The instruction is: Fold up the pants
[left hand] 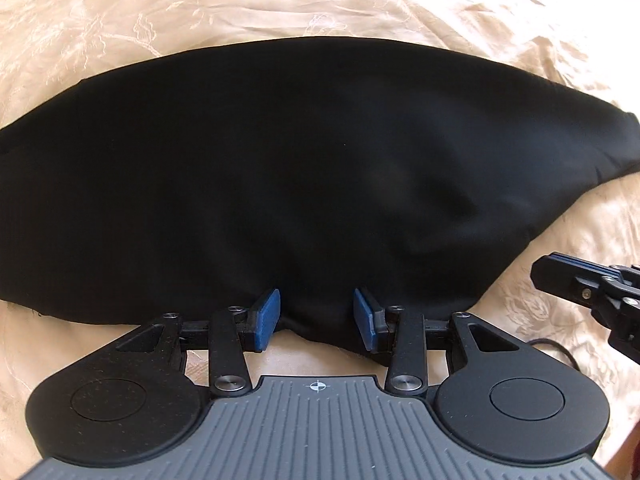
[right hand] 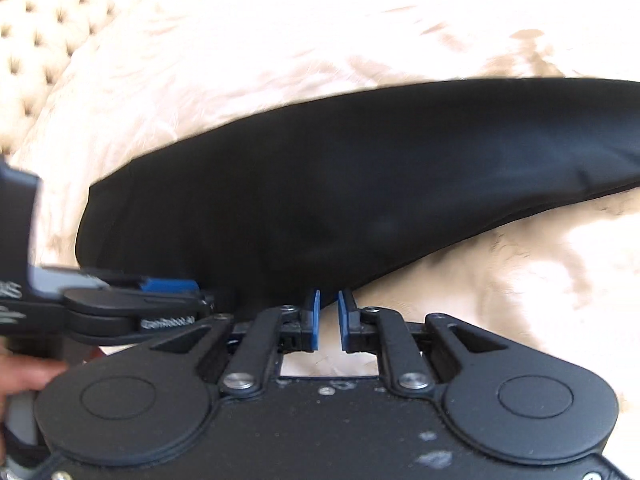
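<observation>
Black pants (left hand: pixel 304 168) — folds indistinct — between parted left claw (left hand: pixel 316 312); right claw (right hand: pixel 328 320) ajar, empty.

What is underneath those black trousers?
The black trousers lie on a cream embroidered bedspread, which shows all around them. Whatever is directly beneath the dark cloth is covered, so further folded layers cannot be seen.

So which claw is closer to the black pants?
Left. The left claw straddles the near edge of the black pants, cloth between its open pads. The right claw sits just off the pants' edge, over the cream bedspread, nothing between its pads.
</observation>
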A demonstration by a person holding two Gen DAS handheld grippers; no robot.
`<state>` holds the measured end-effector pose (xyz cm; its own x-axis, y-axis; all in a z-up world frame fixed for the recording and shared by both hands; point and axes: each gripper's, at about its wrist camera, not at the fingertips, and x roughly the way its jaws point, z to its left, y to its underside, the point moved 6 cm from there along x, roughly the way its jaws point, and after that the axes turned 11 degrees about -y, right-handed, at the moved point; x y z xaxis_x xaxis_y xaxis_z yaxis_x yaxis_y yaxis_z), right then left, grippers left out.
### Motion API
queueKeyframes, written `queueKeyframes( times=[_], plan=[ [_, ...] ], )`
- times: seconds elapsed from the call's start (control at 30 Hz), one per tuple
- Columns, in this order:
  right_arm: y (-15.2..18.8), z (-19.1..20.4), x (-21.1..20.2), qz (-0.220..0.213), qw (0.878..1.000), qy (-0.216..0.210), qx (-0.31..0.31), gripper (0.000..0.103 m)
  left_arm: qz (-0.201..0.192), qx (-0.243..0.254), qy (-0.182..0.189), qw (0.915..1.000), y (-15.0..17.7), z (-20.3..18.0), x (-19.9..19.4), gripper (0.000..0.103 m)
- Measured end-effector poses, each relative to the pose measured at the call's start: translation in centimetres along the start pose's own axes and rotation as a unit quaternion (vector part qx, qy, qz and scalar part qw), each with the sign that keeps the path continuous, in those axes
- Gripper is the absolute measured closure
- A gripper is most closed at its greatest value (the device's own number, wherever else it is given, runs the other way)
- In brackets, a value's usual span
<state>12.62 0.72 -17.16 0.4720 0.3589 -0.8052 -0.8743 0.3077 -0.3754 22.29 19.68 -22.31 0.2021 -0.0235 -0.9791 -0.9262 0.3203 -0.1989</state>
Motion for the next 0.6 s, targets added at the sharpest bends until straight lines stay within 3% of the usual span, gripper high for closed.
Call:
queueKeyframes(
  times=[0.2, 0.4, 0.53, 0.6],
  plan=[
    [-1.2, -0.4, 1.6, -0.005, 1.000, 0.020, 0.003, 0.086, 0.011, -0.011, 0.022, 0.9996, -0.1, 0.7, 0.2, 0.063],
    [-1.0, 0.0, 8.2, 0.052, 0.997, 0.054, 0.000, 0.083, 0.010, 0.000, 0.011, 0.9999, -0.6, 0.5, 0.7, 0.059],
    [-0.7, -1.4, 8.1, 0.059, 0.997, 0.050, -0.001, 0.076, 0.012, 0.002, 0.016, 0.9998, -0.6, -0.5, 1.1, 0.041],
    [-0.7, -0.6, 8.1, 0.061, 0.998, 0.035, -0.004, 0.062, 0.011, 0.009, 0.012, 0.9998, -0.7, -1.1, 1.1, 0.033]
  ],
)
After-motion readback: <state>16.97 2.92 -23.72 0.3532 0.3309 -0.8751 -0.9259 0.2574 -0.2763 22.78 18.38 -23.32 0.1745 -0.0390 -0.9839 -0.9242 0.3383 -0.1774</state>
